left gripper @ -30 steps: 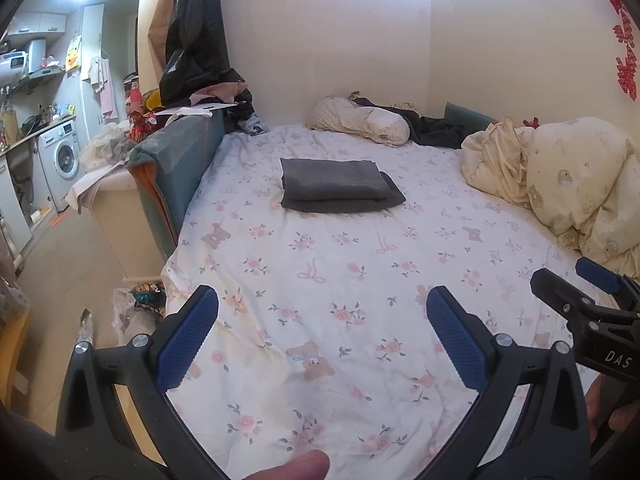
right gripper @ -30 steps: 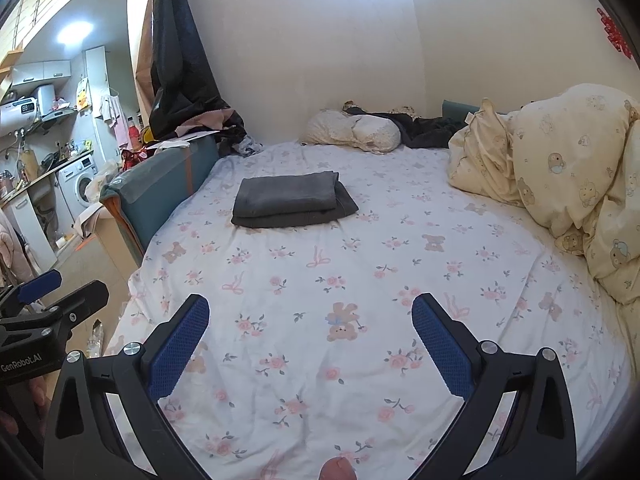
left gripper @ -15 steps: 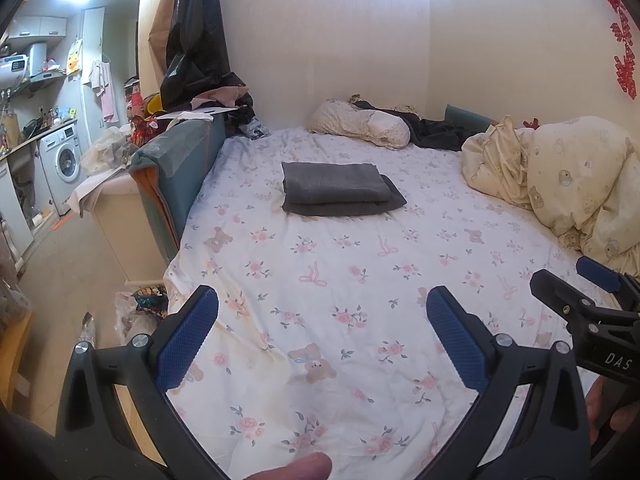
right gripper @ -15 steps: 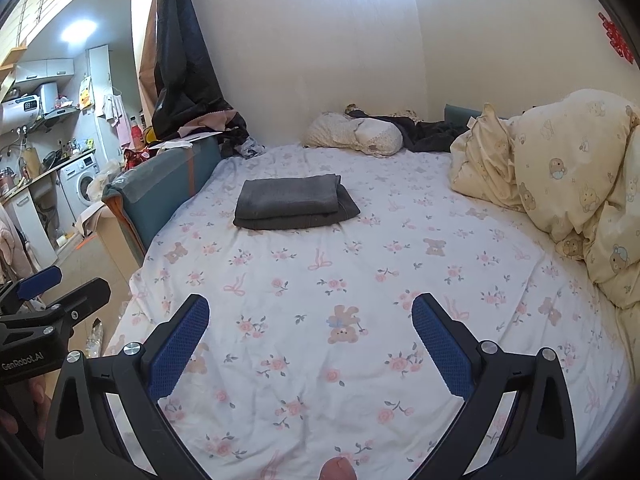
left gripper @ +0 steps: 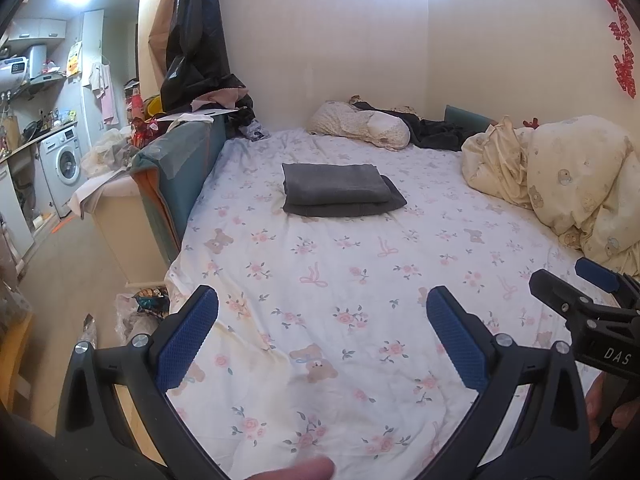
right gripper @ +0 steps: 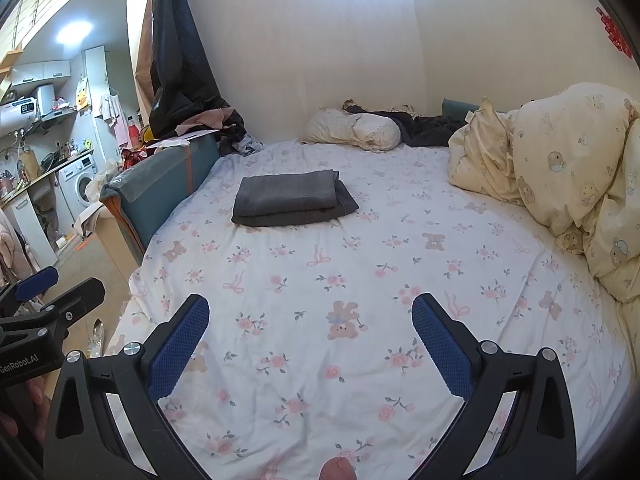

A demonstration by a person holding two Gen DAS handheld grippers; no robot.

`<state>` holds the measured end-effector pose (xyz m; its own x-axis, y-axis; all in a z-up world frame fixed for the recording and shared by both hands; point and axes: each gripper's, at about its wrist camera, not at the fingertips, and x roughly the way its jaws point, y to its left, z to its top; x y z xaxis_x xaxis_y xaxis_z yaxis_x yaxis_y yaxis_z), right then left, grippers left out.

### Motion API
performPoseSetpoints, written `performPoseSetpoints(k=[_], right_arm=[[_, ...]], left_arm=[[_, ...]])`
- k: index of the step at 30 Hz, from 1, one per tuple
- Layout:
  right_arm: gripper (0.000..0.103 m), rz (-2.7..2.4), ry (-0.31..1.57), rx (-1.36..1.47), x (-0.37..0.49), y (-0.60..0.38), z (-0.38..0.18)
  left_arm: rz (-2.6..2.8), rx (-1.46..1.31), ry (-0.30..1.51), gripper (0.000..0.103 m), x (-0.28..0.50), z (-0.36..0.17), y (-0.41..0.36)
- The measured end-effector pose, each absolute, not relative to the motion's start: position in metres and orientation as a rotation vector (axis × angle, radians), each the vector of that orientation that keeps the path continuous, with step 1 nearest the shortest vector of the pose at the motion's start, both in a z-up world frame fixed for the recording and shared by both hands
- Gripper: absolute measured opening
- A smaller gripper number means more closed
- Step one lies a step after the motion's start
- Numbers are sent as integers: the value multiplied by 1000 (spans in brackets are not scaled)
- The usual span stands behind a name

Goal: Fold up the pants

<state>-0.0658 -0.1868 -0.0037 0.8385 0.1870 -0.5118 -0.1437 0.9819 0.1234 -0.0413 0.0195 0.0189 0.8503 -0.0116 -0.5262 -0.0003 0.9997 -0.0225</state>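
Both jaws wide apart, empty | pants [left gripper: 338, 195] folded on bed [left gripper: 360, 280] | labels "DAS", "GenRobot.AI"

floral bedsheet [left gripper: 340, 280] | cream duvet [right gripper: 568, 168] heaped right | pillow [left gripper: 360, 124] by wall | washing machine [left gripper: 64, 160] far left
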Motion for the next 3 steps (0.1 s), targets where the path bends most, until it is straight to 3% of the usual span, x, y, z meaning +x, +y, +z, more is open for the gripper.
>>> performPoseSetpoints(k=[3], right_arm=[[103, 178, 543, 87, -67, -187, -4]], left_arm=[[-10, -28, 562, 103, -41, 19, 21]])
